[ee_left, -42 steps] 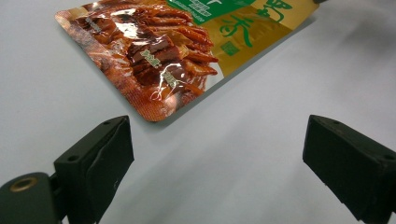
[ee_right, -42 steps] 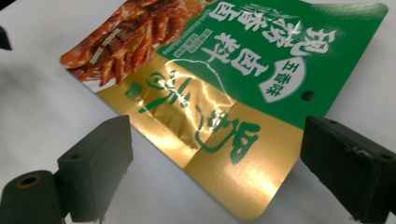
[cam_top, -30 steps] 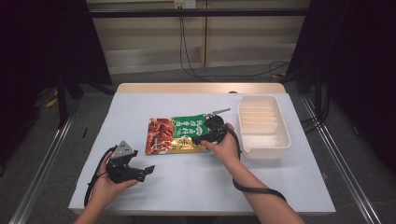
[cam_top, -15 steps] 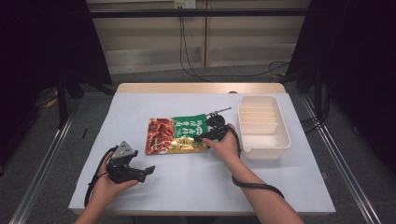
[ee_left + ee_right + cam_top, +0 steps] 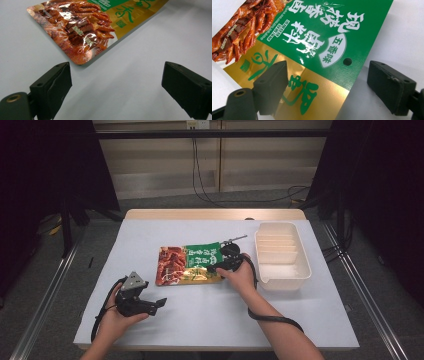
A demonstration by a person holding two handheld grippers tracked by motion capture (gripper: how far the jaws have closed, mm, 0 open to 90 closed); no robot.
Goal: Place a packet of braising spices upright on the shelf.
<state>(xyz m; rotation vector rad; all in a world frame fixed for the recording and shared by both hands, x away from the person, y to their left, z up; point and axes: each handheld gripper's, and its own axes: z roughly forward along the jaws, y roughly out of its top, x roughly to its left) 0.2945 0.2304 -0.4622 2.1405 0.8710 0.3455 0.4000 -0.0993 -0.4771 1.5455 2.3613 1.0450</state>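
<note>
Table (image 5: 200,320) covered by a pale grey-white sheet, with a strip of bare wood along the far edge. Snack pouch (image 5: 190,264) flat near the middle (glossy; red food photo at its left end, green and gold print at its right). White plastic tray (image 5: 295,270) to the right of the pouch, well apart from it, long side running front to back, ribbed floor.

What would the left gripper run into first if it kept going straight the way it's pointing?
Probably the snack packet: the left gripper, jaws open over bare table, points toward its red corner, though it looks aimed slightly beside it.
</note>
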